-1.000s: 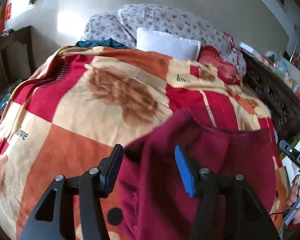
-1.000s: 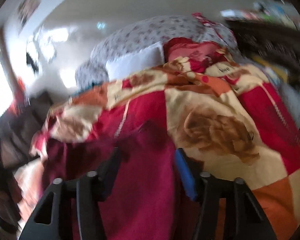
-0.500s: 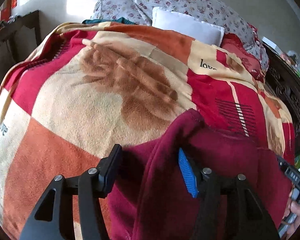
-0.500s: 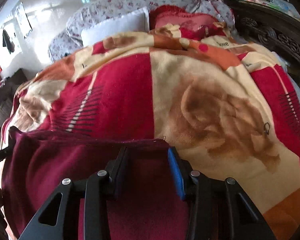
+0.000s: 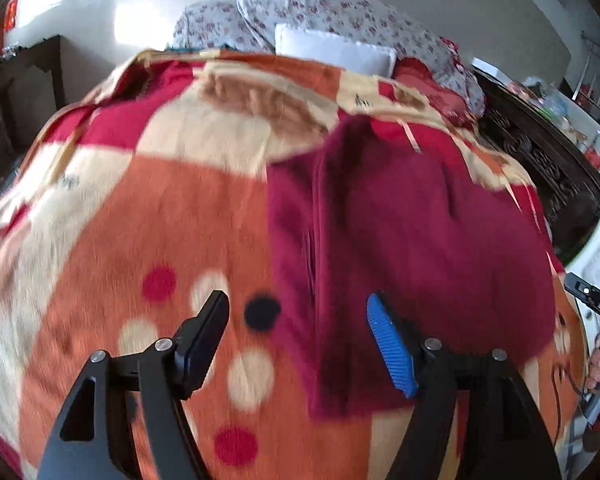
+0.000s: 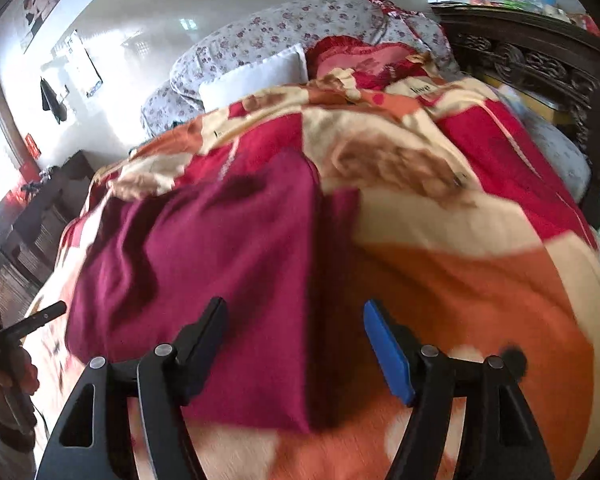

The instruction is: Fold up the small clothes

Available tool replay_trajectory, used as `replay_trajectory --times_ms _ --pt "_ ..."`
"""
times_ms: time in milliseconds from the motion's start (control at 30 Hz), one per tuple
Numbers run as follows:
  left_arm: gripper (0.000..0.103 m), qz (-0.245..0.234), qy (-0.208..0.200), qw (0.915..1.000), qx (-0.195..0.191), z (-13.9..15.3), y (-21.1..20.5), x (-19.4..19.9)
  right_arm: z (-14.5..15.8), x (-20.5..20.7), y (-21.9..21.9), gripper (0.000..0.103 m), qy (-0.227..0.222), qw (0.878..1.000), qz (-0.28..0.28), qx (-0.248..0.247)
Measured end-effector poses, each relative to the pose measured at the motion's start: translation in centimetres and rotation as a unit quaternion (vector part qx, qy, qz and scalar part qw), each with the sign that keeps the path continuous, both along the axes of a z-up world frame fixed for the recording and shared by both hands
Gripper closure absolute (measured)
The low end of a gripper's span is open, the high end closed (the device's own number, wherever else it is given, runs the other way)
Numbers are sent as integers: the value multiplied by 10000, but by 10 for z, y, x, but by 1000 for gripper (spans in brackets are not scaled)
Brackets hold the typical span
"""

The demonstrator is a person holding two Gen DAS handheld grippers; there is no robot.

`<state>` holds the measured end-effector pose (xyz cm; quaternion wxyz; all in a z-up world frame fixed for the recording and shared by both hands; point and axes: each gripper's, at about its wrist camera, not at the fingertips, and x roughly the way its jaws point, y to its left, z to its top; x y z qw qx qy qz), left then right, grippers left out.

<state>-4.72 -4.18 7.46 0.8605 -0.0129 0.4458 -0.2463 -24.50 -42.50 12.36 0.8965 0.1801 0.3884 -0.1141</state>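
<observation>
Maroon garment (image 5: 412, 232) lies flat on the blanket (image 5: 172, 216), centre-right in the left wrist view, centre-left in the right wrist view (image 6: 204, 248). Looks folded at least once: straight doubled edge down its side, roughly rectangular, a few soft creases near the top.

Left gripper (image 5: 296, 340) jaws spread wide, nothing between them, hovering over the garment's near left edge. Right gripper (image 6: 294, 344) same: released, empty, above the near right corner.

Risks as I judge them:
- Fabric looks like thick fleece or knit; springy, so the fold may creep open once let go.
- Blanket is plush and the bed is soft. A low pinch could catch blanket pile along with the garment and drag both.
- Grabbing only the top layer at the doubled edge would peel the fold apart.
- Both frames blurred, so edge position is uncertain.

Outward: white pillow (image 5: 336, 50) and floral bedding (image 6: 268, 36) at upper centre, dark carved wooden frame (image 6: 532, 60) at upper right.
</observation>
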Motion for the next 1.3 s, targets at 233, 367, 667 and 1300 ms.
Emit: replay_trajectory --times_ms 233,367,667,1300 --pt "32 -95 248 9993 -270 -26 -6 -18 -37 1 11 75 57 9985 339 419" --pt "74 -251 482 9979 -351 -36 -12 -21 -33 -3 19 96 -24 9987 405 296" --pt "95 -591 392 9969 -328 -21 8 -49 -3 -36 34 97 -91 9981 561 -231" --pt "54 -256 -762 9967 149 32 -17 -25 21 50 51 82 -317 9975 459 -437"
